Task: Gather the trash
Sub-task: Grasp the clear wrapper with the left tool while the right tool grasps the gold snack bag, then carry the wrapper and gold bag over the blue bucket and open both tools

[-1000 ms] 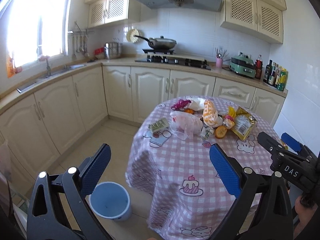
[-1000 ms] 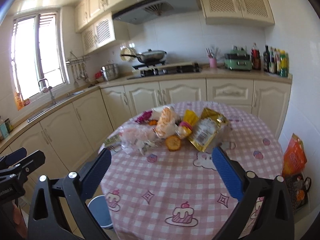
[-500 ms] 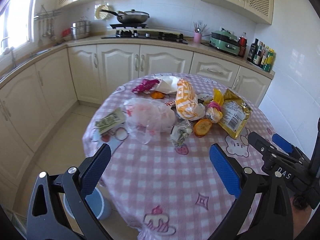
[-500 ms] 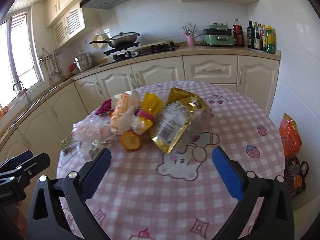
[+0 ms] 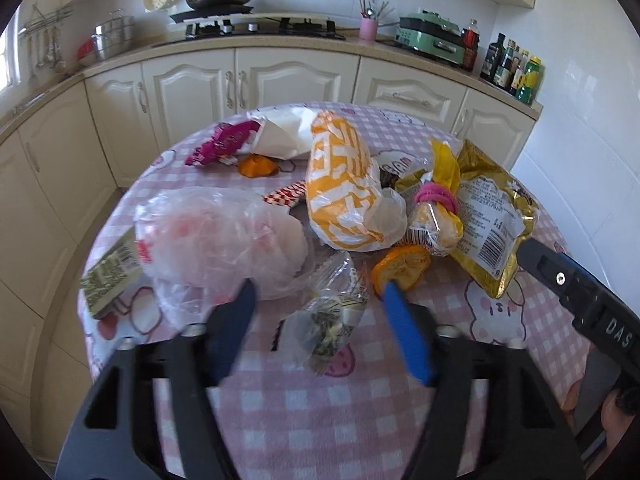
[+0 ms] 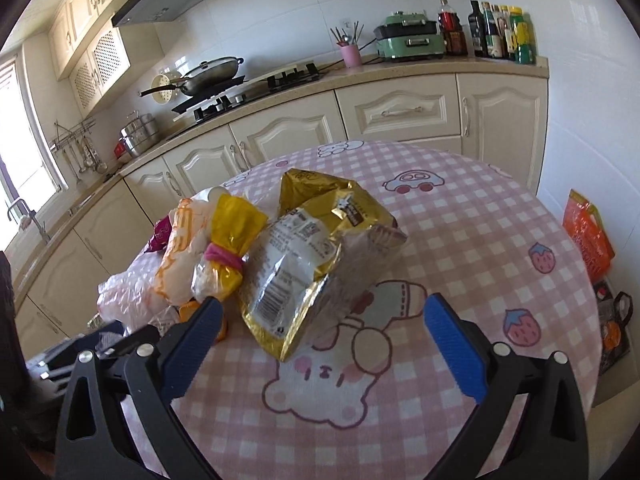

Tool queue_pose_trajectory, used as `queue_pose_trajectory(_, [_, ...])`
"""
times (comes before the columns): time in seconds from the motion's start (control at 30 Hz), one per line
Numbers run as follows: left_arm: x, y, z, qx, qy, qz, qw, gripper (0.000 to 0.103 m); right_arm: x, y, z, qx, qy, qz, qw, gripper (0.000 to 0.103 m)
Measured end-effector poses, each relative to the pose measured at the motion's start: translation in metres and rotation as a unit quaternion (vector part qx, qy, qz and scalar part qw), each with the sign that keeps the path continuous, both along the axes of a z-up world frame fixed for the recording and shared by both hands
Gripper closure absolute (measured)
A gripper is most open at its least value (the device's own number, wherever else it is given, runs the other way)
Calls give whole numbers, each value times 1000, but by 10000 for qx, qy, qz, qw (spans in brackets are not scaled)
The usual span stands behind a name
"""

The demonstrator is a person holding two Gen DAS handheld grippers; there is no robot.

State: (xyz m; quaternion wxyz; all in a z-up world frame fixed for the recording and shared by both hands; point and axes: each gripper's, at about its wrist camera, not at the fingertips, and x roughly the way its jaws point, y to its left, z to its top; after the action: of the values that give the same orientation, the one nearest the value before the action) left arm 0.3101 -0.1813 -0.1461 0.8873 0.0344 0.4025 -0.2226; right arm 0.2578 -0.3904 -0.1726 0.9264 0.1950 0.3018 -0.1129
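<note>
Left wrist view: left claw (image 5: 316, 316) wide, holding nothing, low over the near part of the worktop (image 5: 304, 412). Small clear wrapper (image 5: 326, 320) lies between the fingers, not yet touched as far as I can tell. Just far-left of it a big clear bag (image 5: 220, 240); far-right an orange slice (image 5: 402, 270), partly behind the right finger. Behind those: orange-white bag (image 5: 344, 184), tied yellow packet (image 5: 436, 208), gold pouch (image 5: 488, 216). Right claw body shows at the right edge. Judgement: the wrapper is light, thin film, crinkly and slippery; pinch it mid-body where it is bunched, not at a flat edge, or it may slide out. Right wrist view: right claw (image 6: 320, 316) wide, holding nothing, just above the cloth. Gold pouch (image 6: 308, 264) sits between the fingers and a bit farther, its near corner closest. Yellow packet (image 6: 226, 248) is left of it, touching; orange-white bag (image 6: 180, 256) farther left. Judgement: the pouch is light, looks puffy, with slick foil; take the near sealed edge, which is stiffer than the belly.
</note>
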Motion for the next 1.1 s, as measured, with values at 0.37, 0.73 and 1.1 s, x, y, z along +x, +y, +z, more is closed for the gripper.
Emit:
queue_pose_trajectory(0.37, [-21,2,18,-560,-302,-468,9969,80,40,-24,-25,895,271,168,9955,59])
queue_pose_trajectory(0.73, [-50,29,56,-1043,-736,-487,9906,80,-5,-11,18,185,-251,-114,9994,86])
queue_pose_trajectory(1.1, [-82,89,82,-1385,-1086,-76,9844,80,-53,46,96,-729,-1364,14,9880,86])
